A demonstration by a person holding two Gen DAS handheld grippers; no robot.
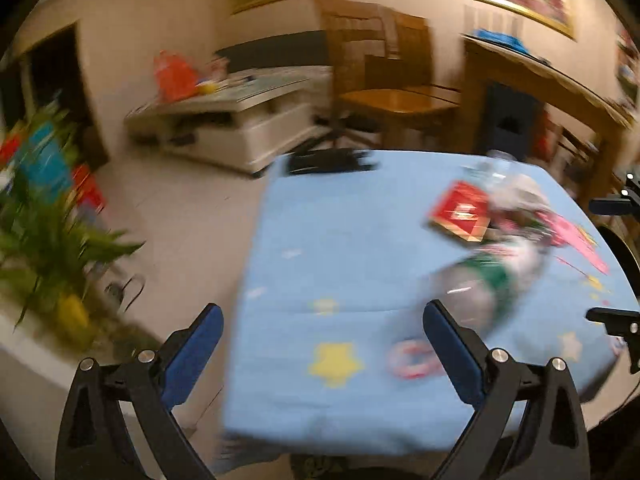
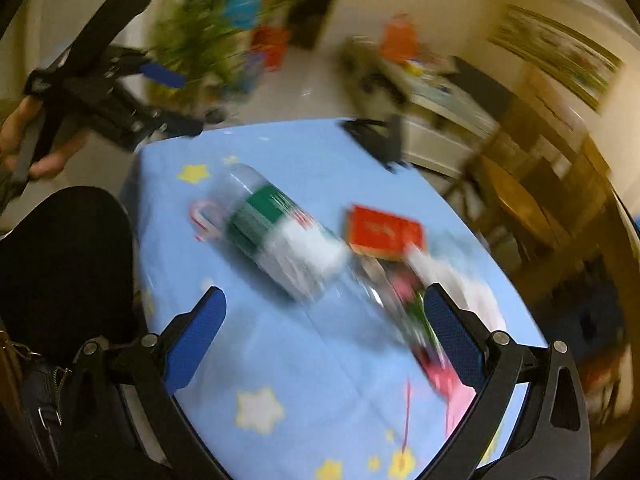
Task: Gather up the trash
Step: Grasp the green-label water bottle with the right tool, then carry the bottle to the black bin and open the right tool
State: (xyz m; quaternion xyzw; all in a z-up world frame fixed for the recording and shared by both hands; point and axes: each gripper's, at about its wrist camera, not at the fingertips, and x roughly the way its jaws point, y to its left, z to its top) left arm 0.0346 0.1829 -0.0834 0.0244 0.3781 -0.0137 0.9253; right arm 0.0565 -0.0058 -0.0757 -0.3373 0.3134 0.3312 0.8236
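Observation:
Both views are motion-blurred. A clear plastic bottle with a green and white label (image 2: pixel 280 236) lies on its side on the table with the blue star cloth (image 2: pixel 304 360); it also shows in the left wrist view (image 1: pixel 484 284). A red carton (image 2: pixel 384 232) (image 1: pixel 460 212) lies beyond it, with pink and white wrappers (image 2: pixel 440 376) (image 1: pixel 560 232) beside it. My right gripper (image 2: pixel 324 312) is open and empty above the table, just short of the bottle. My left gripper (image 1: pixel 320 320) is open and empty over the table's left edge; it also shows in the right wrist view (image 2: pixel 168 96).
A black object (image 1: pixel 328 160) lies at the table's far edge. A potted green plant (image 1: pixel 48 240) stands on the floor to the left. A white low cabinet (image 1: pixel 240 120), wooden chairs (image 1: pixel 392 92) and a wooden table (image 1: pixel 540 80) stand behind.

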